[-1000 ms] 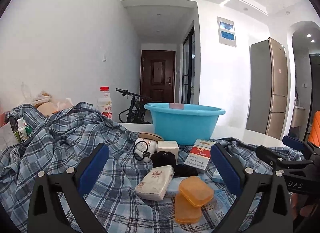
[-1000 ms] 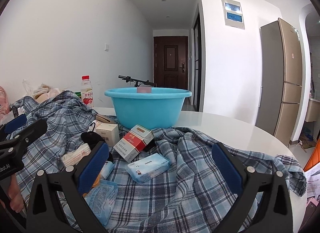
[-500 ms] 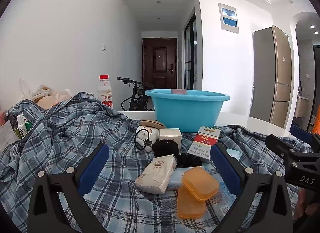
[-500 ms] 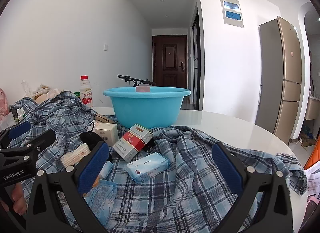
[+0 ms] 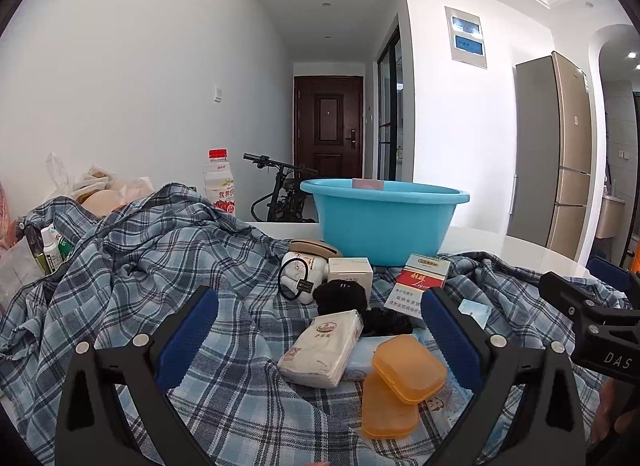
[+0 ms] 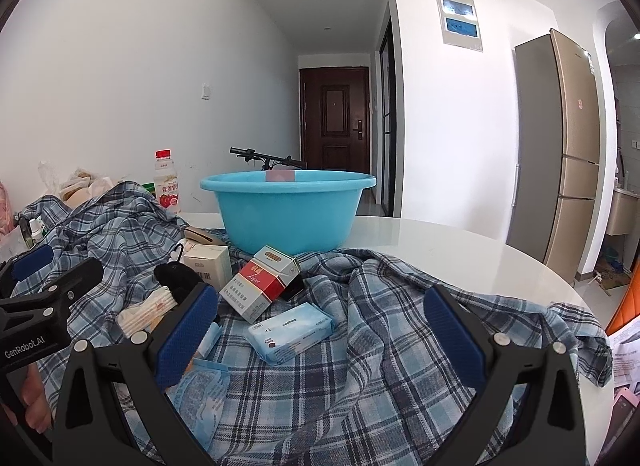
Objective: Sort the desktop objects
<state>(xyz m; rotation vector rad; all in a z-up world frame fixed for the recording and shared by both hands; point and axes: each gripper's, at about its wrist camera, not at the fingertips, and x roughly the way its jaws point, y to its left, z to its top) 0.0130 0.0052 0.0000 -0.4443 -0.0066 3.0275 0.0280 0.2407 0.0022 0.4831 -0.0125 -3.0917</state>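
Small items lie on a plaid shirt in front of a blue basin. In the left wrist view I see an open orange case, a white tissue pack, a red-and-white carton, a white box and a black hair tie. My left gripper is open and empty, just short of them. In the right wrist view a blue wipes pack lies before the carton. My right gripper is open and empty.
A drink bottle and plastic bags stand at the back left by the wall. The white round table shows bare at the right. Papers lie beyond its right edge. A bicycle stands behind the basin.
The left gripper view has tilted down and shifted a little, so the items sit slightly more central. The right gripper has barely moved. Both stay open.
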